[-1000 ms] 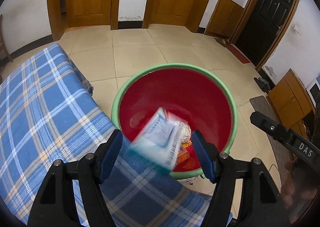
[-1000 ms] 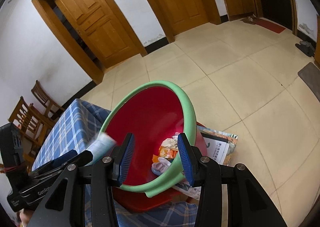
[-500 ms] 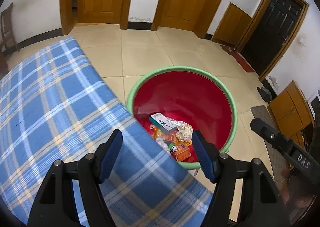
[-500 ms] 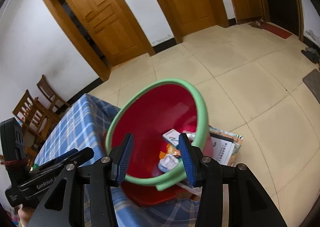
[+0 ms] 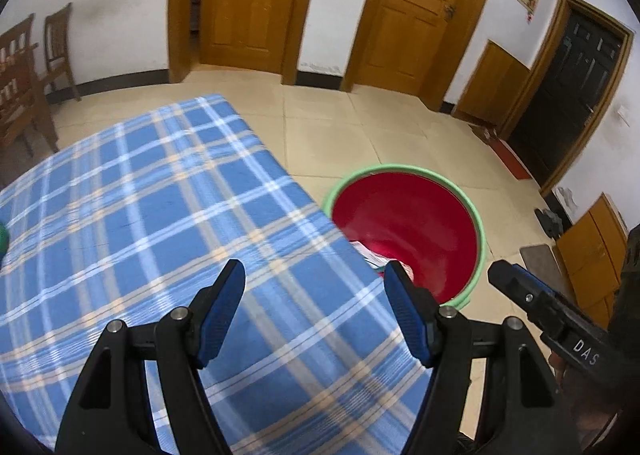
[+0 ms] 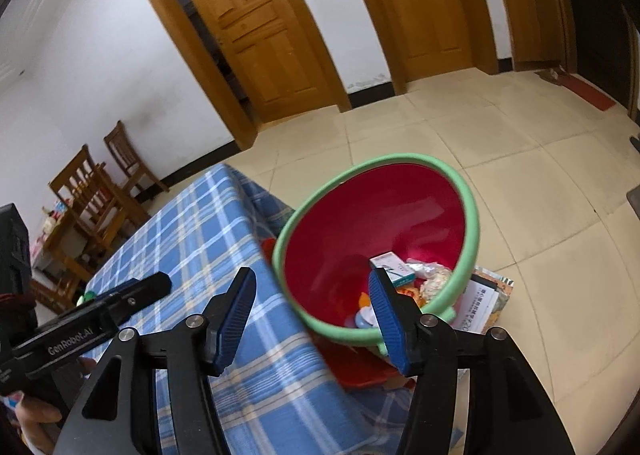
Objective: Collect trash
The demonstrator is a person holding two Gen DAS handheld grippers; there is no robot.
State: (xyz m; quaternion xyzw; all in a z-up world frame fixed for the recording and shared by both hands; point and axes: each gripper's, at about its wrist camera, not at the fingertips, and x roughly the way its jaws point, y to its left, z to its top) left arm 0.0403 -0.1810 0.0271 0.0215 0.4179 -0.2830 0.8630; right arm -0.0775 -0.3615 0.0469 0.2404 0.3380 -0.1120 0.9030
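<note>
Your left gripper (image 5: 314, 309) hangs with jaws wide and empty over the plaid-cloth counter (image 5: 132, 215). Your right gripper (image 6: 312, 313), jaws opening with nothing between, frames the round, smooth red bin (image 6: 356, 231) with its green rim; beyond its right jaw a flat white carton (image 6: 392, 265) lies among crumpled trash, long axis slanting up-left.

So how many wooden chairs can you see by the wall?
3. In the right wrist view, one chair stands alone against the wall, and two chairs crowd together nearer the camera. More may be hidden behind them.

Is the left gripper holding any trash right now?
No, the left gripper stands open with only the blue plaid tablecloth showing between its fingers, and the trash lies in the red basin.
</note>
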